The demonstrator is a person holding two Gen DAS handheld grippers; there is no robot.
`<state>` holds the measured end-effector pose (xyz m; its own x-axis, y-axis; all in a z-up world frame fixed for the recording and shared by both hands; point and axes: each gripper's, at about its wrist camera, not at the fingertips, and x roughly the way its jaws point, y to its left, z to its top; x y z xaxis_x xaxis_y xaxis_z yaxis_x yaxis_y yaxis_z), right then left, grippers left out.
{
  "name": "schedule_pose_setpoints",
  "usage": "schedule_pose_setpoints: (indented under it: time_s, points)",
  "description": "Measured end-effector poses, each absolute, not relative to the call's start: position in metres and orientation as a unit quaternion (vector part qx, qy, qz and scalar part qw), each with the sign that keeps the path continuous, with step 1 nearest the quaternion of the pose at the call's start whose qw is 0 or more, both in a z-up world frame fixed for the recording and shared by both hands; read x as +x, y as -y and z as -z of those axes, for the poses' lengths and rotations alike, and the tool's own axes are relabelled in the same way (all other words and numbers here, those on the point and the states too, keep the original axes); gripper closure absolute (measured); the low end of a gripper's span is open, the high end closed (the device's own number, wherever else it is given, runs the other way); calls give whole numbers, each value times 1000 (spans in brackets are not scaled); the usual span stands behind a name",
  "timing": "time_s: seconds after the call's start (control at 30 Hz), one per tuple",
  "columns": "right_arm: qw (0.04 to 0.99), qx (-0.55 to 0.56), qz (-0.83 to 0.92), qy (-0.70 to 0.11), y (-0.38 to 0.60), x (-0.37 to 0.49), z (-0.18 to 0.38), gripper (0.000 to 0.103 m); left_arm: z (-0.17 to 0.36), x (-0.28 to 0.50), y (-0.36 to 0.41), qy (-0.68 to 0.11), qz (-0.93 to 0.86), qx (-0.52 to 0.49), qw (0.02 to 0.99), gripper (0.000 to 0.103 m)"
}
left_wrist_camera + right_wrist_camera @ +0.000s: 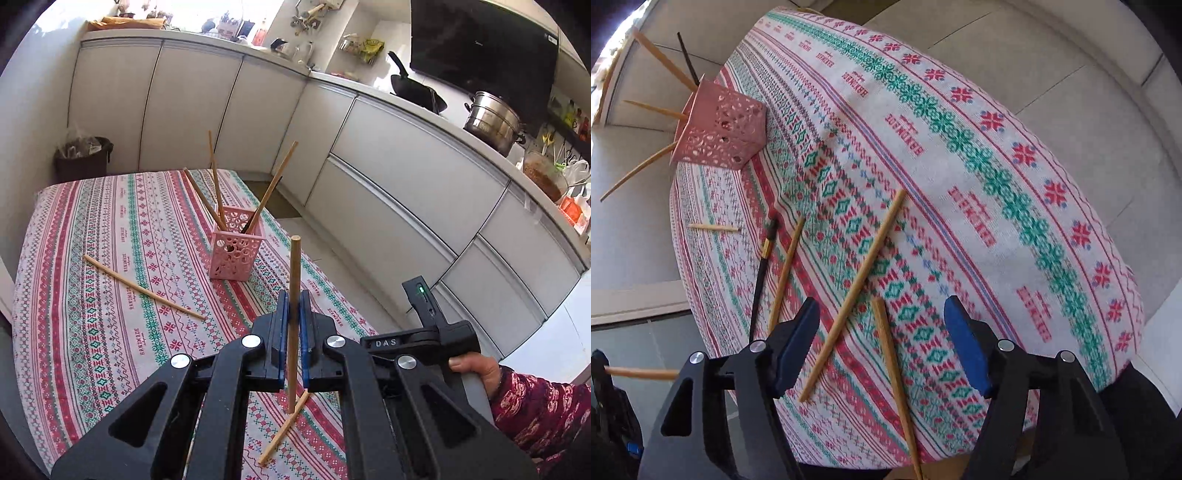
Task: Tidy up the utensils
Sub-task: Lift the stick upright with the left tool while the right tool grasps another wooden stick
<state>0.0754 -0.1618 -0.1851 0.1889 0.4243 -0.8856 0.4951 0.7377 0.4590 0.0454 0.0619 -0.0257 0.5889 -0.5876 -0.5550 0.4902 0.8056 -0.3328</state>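
Observation:
My left gripper (pixel 294 306) is shut on a wooden chopstick (pixel 294 273) and holds it upright above the patterned tablecloth (pixel 110 295). A pink perforated holder (pixel 238 247) stands ahead of it with several chopsticks leaning inside. It also shows in the right wrist view (pixel 720 129). My right gripper (pixel 882 332) is open, low over two wooden chopsticks (pixel 857 288) (pixel 894 373) lying between its fingers. A black chopstick (pixel 761 273) and another wooden one (pixel 786 269) lie to the left.
A loose chopstick (pixel 144 288) lies left of the holder and another (pixel 284 432) under my left gripper. A short wooden stick (pixel 713 228) lies near the table edge. White kitchen cabinets (pixel 388 177) run along the right, with a steel pot (pixel 493 122) and a wok on the counter.

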Motion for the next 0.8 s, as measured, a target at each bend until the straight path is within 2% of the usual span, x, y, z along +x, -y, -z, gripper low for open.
schedule_pose_setpoints:
  time_s: [0.13,0.3,0.33,0.37,0.4,0.43,0.47,0.5,0.57,0.7,0.8]
  points:
    - [701,267,48,-659,135,68,175,34,6,40,-65,-315,316,-81,891,99]
    - [692,227,72,-682,112,77,201,38,-5,28,-79,-293,322,-94,896,98]
    - [706,209,77,-672,104,79,198,41,-8,26,-82,-287,323,-95,897,98]
    - [714,189,71,-670,95,81,197,57,-9,24,-85,-282,323,-96,898,98]
    - [720,168,77,-669,88,82,196,60,-12,21,-88,-278,320,-97,901,98]
    - [725,161,78,-665,84,81,196,72,-14,19,-90,-274,315,-98,903,98]
    - [731,146,80,-662,79,80,196,80,-14,19,-93,-271,312,-100,905,98]
    - [736,136,81,-658,77,78,196,82,-15,18,-96,-270,311,-104,905,98]
    - [745,139,75,-648,77,72,196,95,-15,18,-99,-269,307,-108,906,98]
    - [768,187,46,-611,101,49,185,95,-15,14,-96,-273,306,-101,907,98]
    - [819,188,33,-540,105,32,153,95,-15,12,-91,-271,300,-93,910,98]
